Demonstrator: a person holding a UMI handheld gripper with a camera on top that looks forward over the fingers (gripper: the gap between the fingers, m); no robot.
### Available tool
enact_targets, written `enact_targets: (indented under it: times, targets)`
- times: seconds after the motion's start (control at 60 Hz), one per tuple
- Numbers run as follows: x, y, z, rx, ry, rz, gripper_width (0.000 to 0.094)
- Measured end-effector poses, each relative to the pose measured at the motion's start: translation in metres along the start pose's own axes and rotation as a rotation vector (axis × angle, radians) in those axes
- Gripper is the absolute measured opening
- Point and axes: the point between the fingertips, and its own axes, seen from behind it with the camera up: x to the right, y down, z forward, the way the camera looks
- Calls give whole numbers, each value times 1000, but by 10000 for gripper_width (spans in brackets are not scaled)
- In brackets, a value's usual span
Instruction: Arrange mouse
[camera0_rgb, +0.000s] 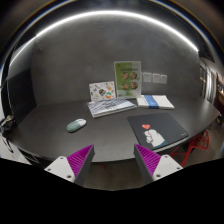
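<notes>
A small pale grey-green mouse (76, 125) lies on the dark grey table (105, 130), beyond my left finger and to the left of it. A dark mouse mat (157, 130) with a small red and white picture lies beyond my right finger, to the right. My gripper (112, 162) is open and holds nothing, well short of the mouse. Its two magenta pads (80, 158) stand wide apart with bare table between them.
A stack of papers and booklets (111, 104) lies at the back of the table, with an upright green leaflet (127, 79) behind it and a blue and white booklet (155, 101) to the right. A dark wall stands behind.
</notes>
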Motion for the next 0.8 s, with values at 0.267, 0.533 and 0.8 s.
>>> enact_targets:
  times: [0.267, 0.533, 0.8]
  targets:
    - [-43, 17, 41, -43, -155, -72, 826]
    - [-120, 28, 104, -110, -399, -172, 830]
    - [-185, 17, 170, -171, -448, -193, 827]
